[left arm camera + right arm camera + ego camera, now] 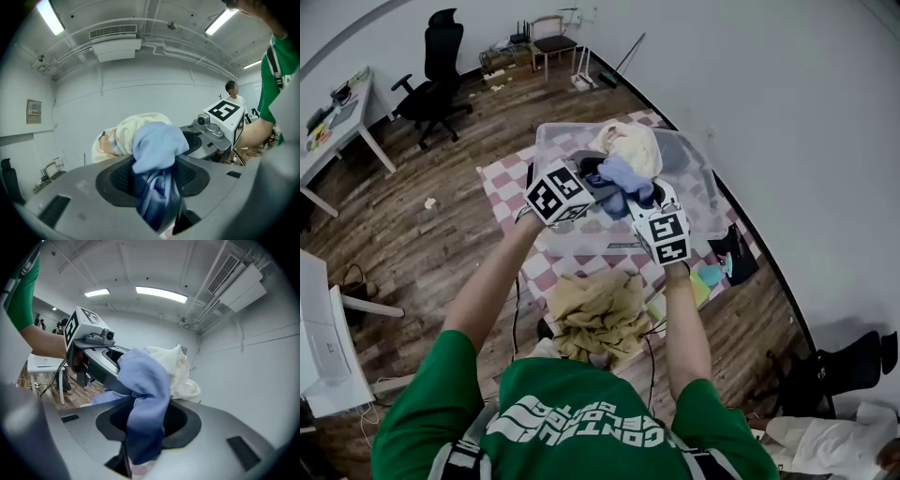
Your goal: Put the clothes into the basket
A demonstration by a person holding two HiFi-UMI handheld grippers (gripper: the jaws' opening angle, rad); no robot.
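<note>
The clothes fall into two lots in the head view. A blue garment (pixel 623 178) and a cream garment (pixel 630 145) bunched against it are raised over the clear basket (pixel 698 192). A tan heap (pixel 598 314) lies on the pink-and-white checked tabletop (pixel 508 183), on the basket's near side, close to the person in the green shirt (pixel 572 412). The left claw (pixel 598 187) and the right claw (pixel 639 199) meet at the blue garment from opposite sides, with their marker cubes turned upward. A black office chair (pixel 441 66) stands far back on the wooden floor.

In the left gripper view, the left claw (pixel 157 185) is pinching the blue garment (pixel 157 145). The cloth is squeezed between the two dark pads, bulges out above them and trails down in folds below. The cream garment (pixel 138 126) sits just behind the blue one and touches it; whether the jaws also catch it cannot be told. The other gripper's marker cube shows close by on the right.

In the right gripper view, the right claw (pixel 143 430) likewise clamps the blue garment (pixel 145 394), which fills the gap between its pads and hangs down in front of them. The cream garment (pixel 177 369) lies against the far side of the blue one. The left claw's cube and jaws reach into the same bundle from the left.
</note>
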